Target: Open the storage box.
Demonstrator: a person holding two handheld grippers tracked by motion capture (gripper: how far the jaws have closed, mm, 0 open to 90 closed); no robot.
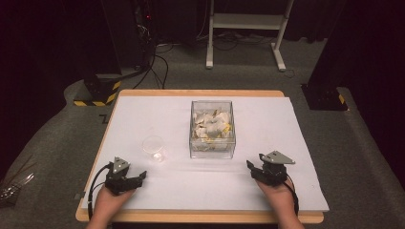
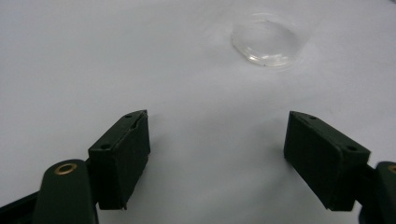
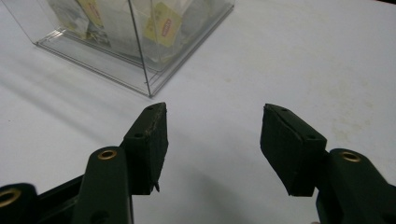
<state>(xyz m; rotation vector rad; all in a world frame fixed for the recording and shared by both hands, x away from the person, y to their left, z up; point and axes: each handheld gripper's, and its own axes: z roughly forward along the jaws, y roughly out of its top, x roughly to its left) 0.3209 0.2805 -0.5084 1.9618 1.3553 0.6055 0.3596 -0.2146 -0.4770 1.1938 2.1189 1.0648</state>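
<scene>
Still at the approach: left gripper (image 1: 128, 180) and right gripper (image 1: 258, 170) both open and empty near the table's front edge, clear box (image 1: 212, 129) of sachets mid-table (small cup (image 1: 154, 147) left of it), next needing a reach into it.

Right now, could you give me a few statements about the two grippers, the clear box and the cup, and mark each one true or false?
1. The left gripper has open jaws with nothing between them. True.
2. The small clear cup stands to the right of the clear box. False: in the high view it stands to the box's left, nearer the left gripper.
3. The clear box holds packets, some with yellow on them. True.
4. The right gripper is shut on a packet. False: its jaws stand apart over the bare white table top, holding nothing.
5. The cup lies tipped on its side. False: it stands upright.
</scene>
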